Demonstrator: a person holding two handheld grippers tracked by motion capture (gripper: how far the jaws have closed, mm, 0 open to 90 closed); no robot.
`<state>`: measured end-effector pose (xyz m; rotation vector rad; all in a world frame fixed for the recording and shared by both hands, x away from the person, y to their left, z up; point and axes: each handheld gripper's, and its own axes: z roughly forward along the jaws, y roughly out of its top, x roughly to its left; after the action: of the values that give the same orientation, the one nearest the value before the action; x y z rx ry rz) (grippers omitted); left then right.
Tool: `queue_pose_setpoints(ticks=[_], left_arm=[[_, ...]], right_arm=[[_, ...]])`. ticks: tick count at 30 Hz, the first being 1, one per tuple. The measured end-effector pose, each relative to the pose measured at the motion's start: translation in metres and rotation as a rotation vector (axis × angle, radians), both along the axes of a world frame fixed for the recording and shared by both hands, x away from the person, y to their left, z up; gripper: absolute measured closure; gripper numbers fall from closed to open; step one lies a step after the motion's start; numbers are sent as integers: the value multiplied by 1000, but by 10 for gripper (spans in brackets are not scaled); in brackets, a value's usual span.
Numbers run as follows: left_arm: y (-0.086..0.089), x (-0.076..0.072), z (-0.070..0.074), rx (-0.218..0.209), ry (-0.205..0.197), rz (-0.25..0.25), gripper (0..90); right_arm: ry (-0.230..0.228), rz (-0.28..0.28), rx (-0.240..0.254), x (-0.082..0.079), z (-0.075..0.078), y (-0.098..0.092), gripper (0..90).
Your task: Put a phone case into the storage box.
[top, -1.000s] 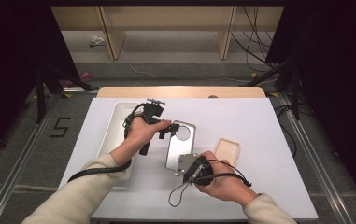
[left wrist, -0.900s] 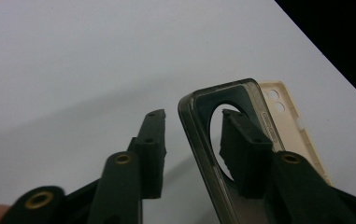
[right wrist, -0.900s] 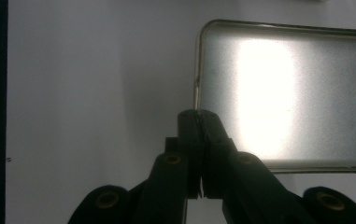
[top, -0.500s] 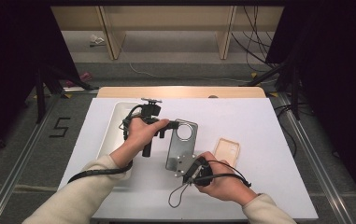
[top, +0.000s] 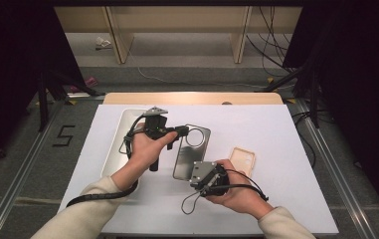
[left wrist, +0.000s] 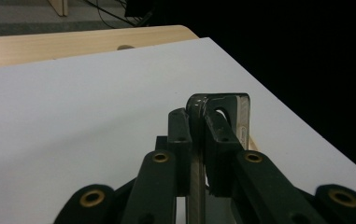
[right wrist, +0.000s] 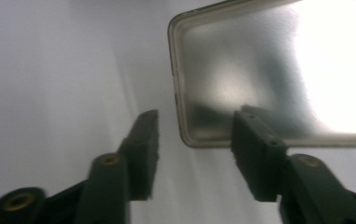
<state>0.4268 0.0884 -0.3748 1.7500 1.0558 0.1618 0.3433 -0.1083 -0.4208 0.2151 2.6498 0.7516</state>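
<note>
Work in hand: we are handing the metal phone back plate [top: 189,152] from our right gripper [top: 204,179] over to our left gripper [top: 179,132], so that one end is held while the other is let go
Left jaws: shut tight on the plate's far end beside the camera cutout; in the left gripper view the thin plate [left wrist: 222,116] stands edge-on, pinched between the two pads
Right jaws: they have just been opening and now stand about half apart; the right gripper view shows the plate's near corner [right wrist: 259,74] between the pads, neither one pressing on it
Where the plate is: over the middle of the white bench [top: 286,129], near end low by our right hand, far end raised a little in our left grip
Why held so: gripping the top edge leaves the plate's broad face free, we judge for fitting it to something
Nearby: a tan phone case [top: 241,160] lies flat just right of the plate; a white tray [top: 115,149] sits under our left forearm
What the views add: the high view gives the layout and both hands; the left gripper view proves the pinch; the right gripper view proves the release and shows the plate's shiny inner face and raised rim
</note>
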Motion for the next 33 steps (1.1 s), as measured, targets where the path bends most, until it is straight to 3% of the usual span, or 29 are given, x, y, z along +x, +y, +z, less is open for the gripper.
queue_pose_setpoints(ticks=[6,17,22,33], left_arm=[[12,-6,-5,-12,-40,24,817],[32,-16,-7,-26,-119,46,817],[39,-20,-4,-23,-149,44,817],[47,-25,5,-17,-187,37,817]], right_arm=[[2,-47,86,3,0,-4,344],[51,-149,225,9,2,-18,208],[64,-186,277,11,3,-24,195],[87,-219,322,12,1,-32,177]])
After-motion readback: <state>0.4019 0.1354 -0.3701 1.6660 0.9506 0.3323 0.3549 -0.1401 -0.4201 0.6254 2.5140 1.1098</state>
